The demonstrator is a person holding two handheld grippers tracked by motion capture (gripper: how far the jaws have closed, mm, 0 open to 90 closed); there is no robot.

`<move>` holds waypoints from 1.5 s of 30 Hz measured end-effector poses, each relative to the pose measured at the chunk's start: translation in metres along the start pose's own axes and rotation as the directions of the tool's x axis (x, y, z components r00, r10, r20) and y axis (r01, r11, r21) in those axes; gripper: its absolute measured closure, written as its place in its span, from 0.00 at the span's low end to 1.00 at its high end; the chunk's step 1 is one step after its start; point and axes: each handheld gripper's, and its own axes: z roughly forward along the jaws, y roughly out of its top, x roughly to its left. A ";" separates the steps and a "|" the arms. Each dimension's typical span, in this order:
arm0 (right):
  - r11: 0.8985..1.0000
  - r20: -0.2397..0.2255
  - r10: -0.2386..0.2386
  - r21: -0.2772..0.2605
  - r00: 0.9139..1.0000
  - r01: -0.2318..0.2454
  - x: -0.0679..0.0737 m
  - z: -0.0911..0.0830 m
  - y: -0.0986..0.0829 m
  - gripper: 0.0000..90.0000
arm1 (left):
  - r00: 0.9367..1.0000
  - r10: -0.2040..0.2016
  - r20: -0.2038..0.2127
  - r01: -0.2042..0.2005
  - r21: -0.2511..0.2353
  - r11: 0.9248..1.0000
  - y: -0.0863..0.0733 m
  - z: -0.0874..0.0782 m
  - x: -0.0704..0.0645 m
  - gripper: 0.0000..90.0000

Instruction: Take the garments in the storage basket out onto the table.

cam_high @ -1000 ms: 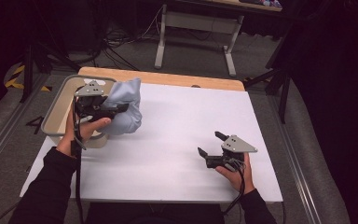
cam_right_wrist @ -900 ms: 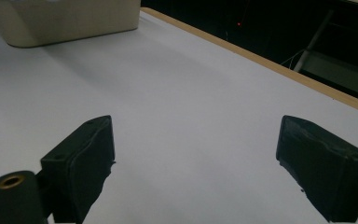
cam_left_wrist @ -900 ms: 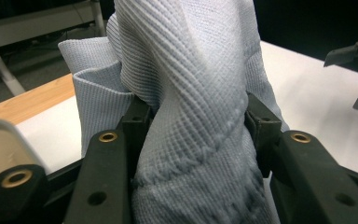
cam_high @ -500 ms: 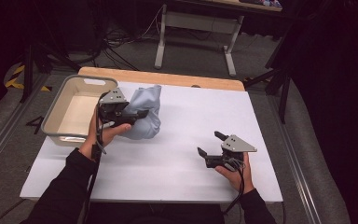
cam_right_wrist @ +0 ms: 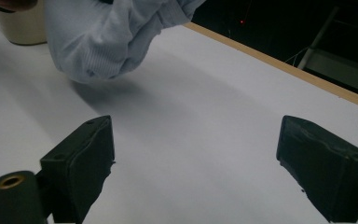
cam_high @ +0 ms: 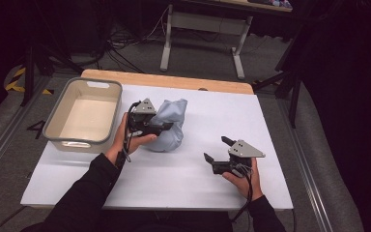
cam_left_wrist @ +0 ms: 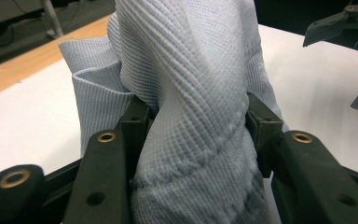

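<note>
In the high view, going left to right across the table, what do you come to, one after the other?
Beige bin → left gripper → light blue cloth clamped in its jaws → right gripper, jaws open over the bare white table.

Left gripper (cam_high: pixel 166 127), jaws clamped on the bunched pale-blue cloth (cam_high: pixel 170 124), has carried it rightward: a second ago it hung at the beige bin's (cam_high: pixel 58 123) right rim, now it sits over the white table sheet (cam_high: pixel 188 174), clear of the bin. The bin's inside, partly covered before, lies fully open to the high view. Left forearm has swung inward with it.
</note>
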 end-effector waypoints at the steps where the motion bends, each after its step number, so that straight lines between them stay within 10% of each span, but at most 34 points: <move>1: 1.000 0.000 0.000 0.000 1.000 0.000 0.000 0.000 0.000 0.13 | 1.000 0.004 0.000 -0.004 0.004 1.000 0.000 0.002 0.000 0.60; 21: 1.000 -0.017 -0.010 0.025 1.000 0.011 0.002 0.003 -0.002 0.14 | 1.000 0.006 0.018 -0.007 0.045 0.999 -0.004 0.033 -0.007 0.49; 32: 1.000 -0.033 -0.004 0.025 0.999 0.005 0.002 0.004 -0.002 0.13 | 1.000 0.005 -0.017 -0.005 -0.002 1.000 -0.002 0.006 -0.002 0.21; 45: 1.000 -0.045 0.016 -0.010 0.999 -0.016 0.004 0.011 0.006 0.17 | 0.989 0.139 -0.059 -0.138 0.016 0.990 -0.034 -0.032 -0.028 0.15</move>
